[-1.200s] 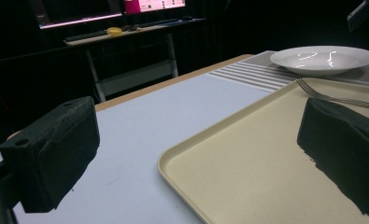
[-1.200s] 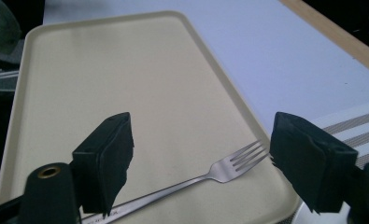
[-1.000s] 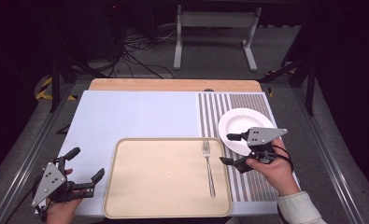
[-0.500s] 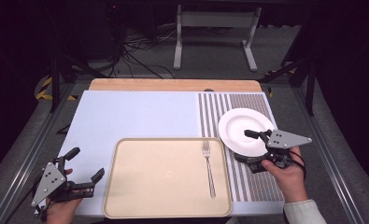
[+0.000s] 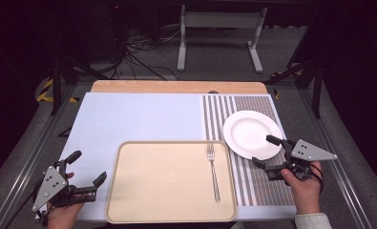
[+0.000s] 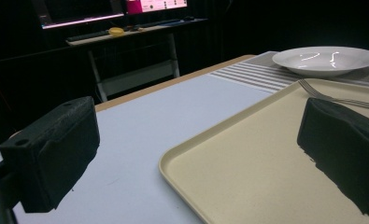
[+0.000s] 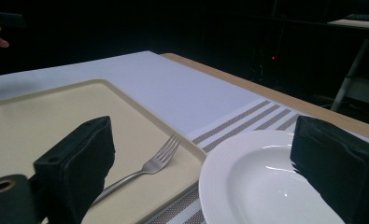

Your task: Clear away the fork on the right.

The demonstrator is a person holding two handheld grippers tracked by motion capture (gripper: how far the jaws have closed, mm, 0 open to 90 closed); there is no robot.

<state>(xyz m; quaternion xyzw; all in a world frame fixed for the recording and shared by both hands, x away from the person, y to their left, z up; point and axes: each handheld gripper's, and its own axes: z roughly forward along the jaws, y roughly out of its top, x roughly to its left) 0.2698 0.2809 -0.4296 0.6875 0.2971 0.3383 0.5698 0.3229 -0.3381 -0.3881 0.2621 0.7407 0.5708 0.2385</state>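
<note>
A beige tray [image 5: 172,181] lies at the table's near middle, and a silver fork [image 5: 213,171] rests along its right side, tines pointing away. Right of the tray, a white plate [image 5: 252,133] sits on the striped mat. My right gripper [image 5: 263,150] is open at the plate's near right rim, holding nothing. In the right gripper view, the plate [image 7: 261,186] and the fork [image 7: 149,165] lie ahead between the open jaws of the right gripper [image 7: 205,163]. My left gripper [image 5: 88,166] is open and empty, left of the tray [image 6: 266,177].
A pale blue mat [image 5: 138,119] covers the left and middle of the table. A brown-striped mat [image 5: 257,183] covers the right. A wooden strip [image 5: 176,87] runs along the far edge. Beyond it stand a metal frame [image 5: 219,38] and floor cables [image 5: 138,52].
My right gripper has drawn back to the right, from over the plate's near edge to just beside its rim. The left gripper, plate, fork and tray have not moved.
</note>
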